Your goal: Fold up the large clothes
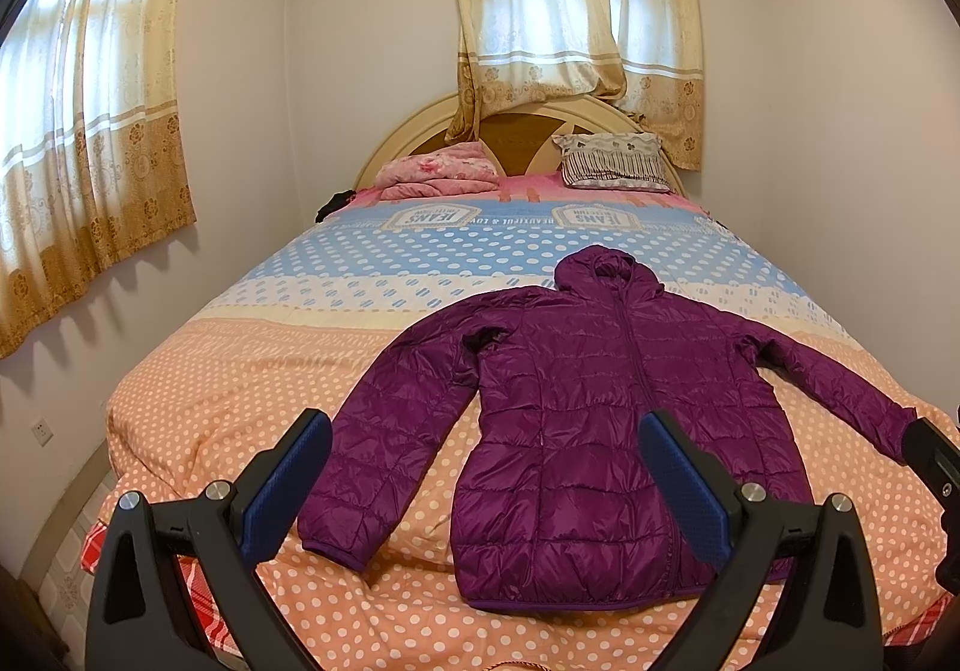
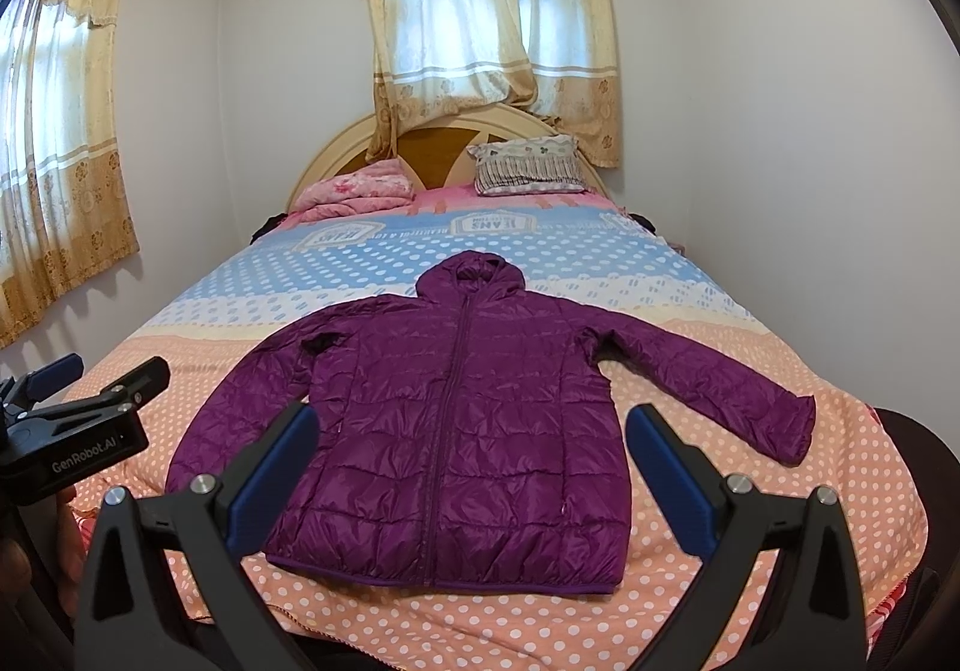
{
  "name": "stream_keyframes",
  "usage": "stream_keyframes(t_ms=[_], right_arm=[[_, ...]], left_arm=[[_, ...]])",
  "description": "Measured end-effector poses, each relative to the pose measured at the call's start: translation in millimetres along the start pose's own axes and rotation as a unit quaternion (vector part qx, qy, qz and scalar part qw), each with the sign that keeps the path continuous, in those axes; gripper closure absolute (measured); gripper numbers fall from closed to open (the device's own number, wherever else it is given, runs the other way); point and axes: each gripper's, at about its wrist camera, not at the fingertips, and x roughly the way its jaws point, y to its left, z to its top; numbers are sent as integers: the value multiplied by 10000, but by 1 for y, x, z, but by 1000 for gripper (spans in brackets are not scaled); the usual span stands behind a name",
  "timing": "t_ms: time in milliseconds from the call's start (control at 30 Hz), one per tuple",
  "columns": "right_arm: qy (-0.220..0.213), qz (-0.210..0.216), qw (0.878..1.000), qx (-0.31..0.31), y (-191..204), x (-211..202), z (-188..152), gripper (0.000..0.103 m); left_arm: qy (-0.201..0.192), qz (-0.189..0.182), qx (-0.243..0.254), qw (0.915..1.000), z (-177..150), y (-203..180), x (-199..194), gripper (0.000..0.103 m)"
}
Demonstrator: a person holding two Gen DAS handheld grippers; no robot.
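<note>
- One purple jacket (image 1: 606,419), quilted and hooded, lies flat and face up on the bed (image 1: 252,371), zip closed, hood toward the headboard (image 1: 396,143), hem toward the foot end.
- Two sleeves, both spread out and down from the shoulders; the jacket sits on the orange dotted part of the bedspread, the hood reaching the pale band above it.
- Left gripper (image 1: 486,479): two fingers spread wide, holding nothing, hovering above the foot of the bed. In the left wrist view its blue pads (image 1: 282,485) frame one sleeve and the lower body of the jacket; no contact visible.
- Right gripper (image 2: 474,473): two fingers also spread wide, empty, above the jacket's hem area. No contact with the fabric visible.
- In the right wrist view the left gripper appears at the left edge, with part of the hand (image 2: 66,545) that holds it below.
- Two pillows at the head of the bed: one pink floral (image 1: 438,173), one pale patterned (image 1: 612,161).
- Two curtained windows: one behind the headboard (image 1: 576,29), one on the left wall (image 1: 90,119).
- One wall socket (image 1: 41,430) low on the left wall.
</note>
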Motion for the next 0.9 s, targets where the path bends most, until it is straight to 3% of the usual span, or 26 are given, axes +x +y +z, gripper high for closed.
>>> stream_keyframes(t_ms=[467, 633, 767, 900], right_arm=[[44, 25, 9999, 97, -3, 9, -4, 0], [230, 96, 9994, 249, -21, 28, -10, 0], [381, -500, 9967, 519, -71, 61, -15, 0], [578, -1346, 9854, 870, -141, 97, -20, 0]], left_arm=[[85, -19, 31, 10000, -7, -1, 8, 1], [235, -46, 122, 9996, -12, -2, 30, 1], [319, 194, 264, 9990, -17, -1, 65, 1], [546, 288, 420, 9972, -19, -1, 111, 1]])
